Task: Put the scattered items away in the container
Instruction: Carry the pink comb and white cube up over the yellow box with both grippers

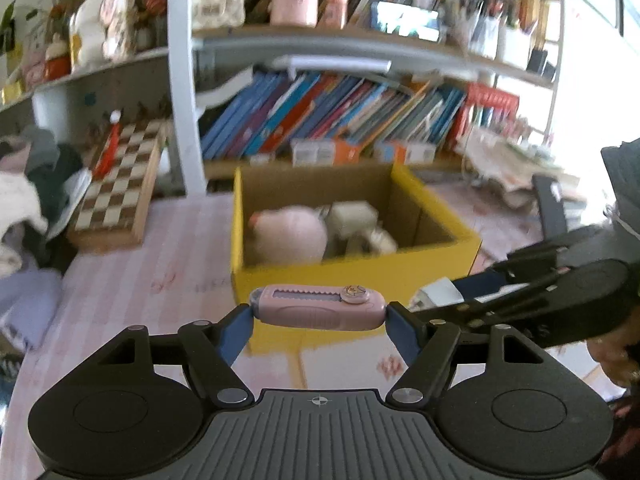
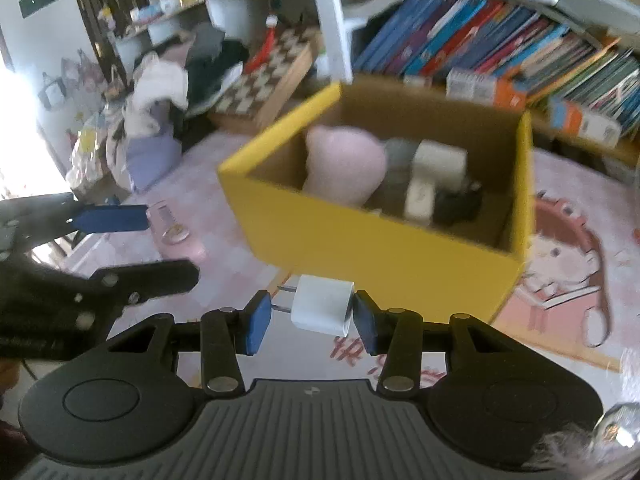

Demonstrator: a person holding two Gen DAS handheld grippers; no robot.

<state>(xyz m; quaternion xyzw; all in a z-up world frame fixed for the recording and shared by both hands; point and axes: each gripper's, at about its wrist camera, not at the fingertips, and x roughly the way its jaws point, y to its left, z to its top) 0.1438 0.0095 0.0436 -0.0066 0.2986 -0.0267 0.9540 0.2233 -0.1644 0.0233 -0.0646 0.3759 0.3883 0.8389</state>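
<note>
Carrying step: left gripper [image 1: 319, 314] clamps a pink cutter [image 1: 318, 307], right gripper [image 2: 313, 317] apparently pinches a white plug [image 2: 322, 304]; next, 2 releases over the yellow box [image 2: 384, 248].

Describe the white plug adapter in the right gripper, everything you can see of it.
The white plug adapter is a small rounded block of glossy plastic with two flat metal prongs pointing left, toward one blue pad. It is clamped sideways in the right gripper, one pad against the prong tips, the other against its flat end. It hangs clear of the pink mat, just short of the yellow box, slightly tilted. Nothing else touches it.
</note>
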